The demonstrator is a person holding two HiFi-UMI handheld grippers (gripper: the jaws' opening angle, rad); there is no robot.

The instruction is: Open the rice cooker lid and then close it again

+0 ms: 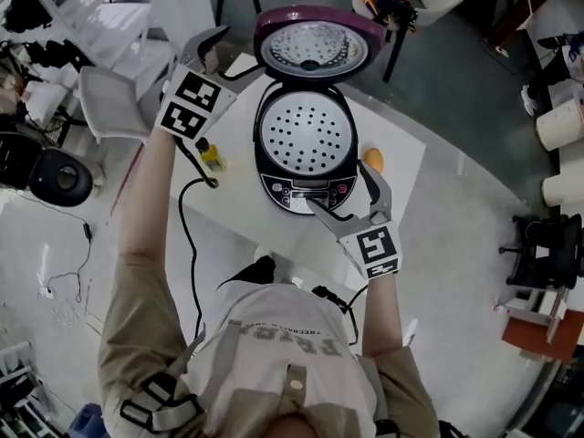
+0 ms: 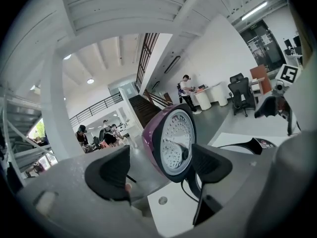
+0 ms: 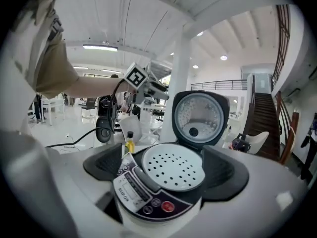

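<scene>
The rice cooker [image 1: 304, 149] stands on the white table [image 1: 406, 158] with its purple lid [image 1: 316, 44] swung up and back. A white perforated tray [image 1: 307, 138] covers the pot. My left gripper [image 1: 233, 57] is open beside the lid's left edge. In the left gripper view the lid [image 2: 171, 143] shows just beyond the open left gripper [image 2: 158, 168]; whether it touches the lid I cannot tell. My right gripper [image 1: 351, 199] is open over the control panel [image 1: 306, 192]. In the right gripper view the cooker's front [image 3: 148, 197] sits between the wide-apart pads of that gripper [image 3: 166, 170].
A small yellow bottle [image 1: 212, 156] stands left of the cooker, and an orange object [image 1: 373, 160] lies to its right. A black cable [image 1: 187, 235] runs off the table's near left edge. Chairs and desks stand around on the grey floor.
</scene>
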